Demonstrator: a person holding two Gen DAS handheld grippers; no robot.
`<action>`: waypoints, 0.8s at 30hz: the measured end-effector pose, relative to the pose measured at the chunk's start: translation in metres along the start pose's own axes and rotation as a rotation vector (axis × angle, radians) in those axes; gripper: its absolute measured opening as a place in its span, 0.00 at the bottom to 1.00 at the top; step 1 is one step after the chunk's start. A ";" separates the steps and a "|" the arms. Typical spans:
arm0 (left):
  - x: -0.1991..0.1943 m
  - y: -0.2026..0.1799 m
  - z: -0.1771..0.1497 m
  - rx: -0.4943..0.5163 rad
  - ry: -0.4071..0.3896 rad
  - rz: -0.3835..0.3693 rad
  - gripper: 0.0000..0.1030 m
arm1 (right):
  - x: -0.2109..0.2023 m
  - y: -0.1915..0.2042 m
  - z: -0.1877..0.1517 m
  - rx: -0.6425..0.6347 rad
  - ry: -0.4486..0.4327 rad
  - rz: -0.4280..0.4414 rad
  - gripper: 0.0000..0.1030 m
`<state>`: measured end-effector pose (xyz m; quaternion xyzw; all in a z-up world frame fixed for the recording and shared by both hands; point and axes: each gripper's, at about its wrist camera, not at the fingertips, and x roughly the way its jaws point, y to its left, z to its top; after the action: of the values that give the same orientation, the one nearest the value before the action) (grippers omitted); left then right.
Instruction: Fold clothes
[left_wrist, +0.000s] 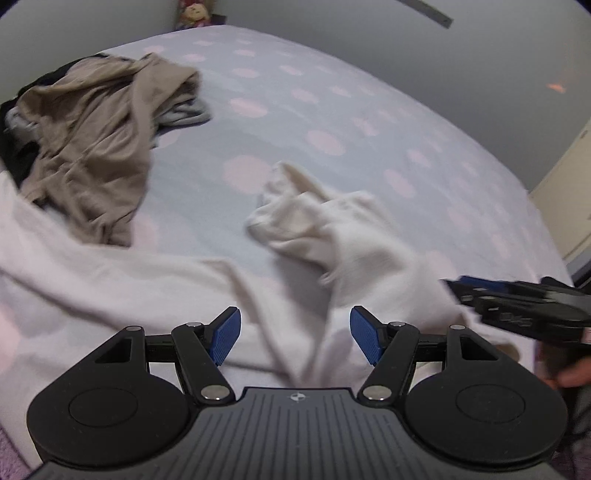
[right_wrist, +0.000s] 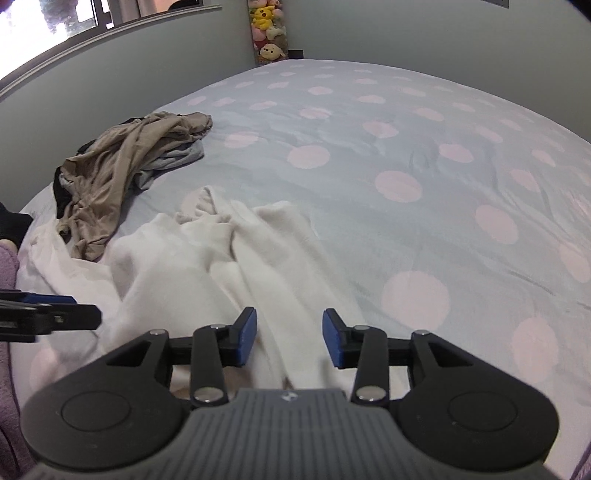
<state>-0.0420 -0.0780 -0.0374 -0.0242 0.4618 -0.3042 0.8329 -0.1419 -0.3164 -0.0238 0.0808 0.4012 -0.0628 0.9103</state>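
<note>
right wrist view: right gripper (right_wrist: 289, 338) jaws apart over white garment (right_wrist: 207, 266) at bed (right_wrist: 424, 229) near edge; left gripper (left_wrist: 295, 338) apart, empty. step: spreading garment; next needs fresh edge grip.

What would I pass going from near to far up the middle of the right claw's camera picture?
Right claw, open → white garment, crumpled just beyond it → spotted bedsheet → stuffed toys in the far corner by the wall.

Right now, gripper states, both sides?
Left gripper: open, holding nothing, over the white garment.
Right gripper: open, nothing gripped, white garment beneath its jaws.
</note>
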 end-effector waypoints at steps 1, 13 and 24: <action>0.001 -0.004 0.003 0.014 -0.003 -0.008 0.63 | 0.004 -0.001 0.001 0.001 0.005 0.001 0.42; 0.047 -0.017 0.021 -0.008 0.049 -0.100 0.27 | 0.041 -0.003 -0.003 0.001 0.076 0.088 0.44; 0.010 -0.008 0.024 0.018 -0.029 -0.018 0.02 | 0.022 -0.017 -0.004 0.046 0.007 0.034 0.06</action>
<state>-0.0232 -0.0957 -0.0289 -0.0254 0.4465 -0.3155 0.8369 -0.1326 -0.3337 -0.0443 0.1086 0.4012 -0.0562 0.9078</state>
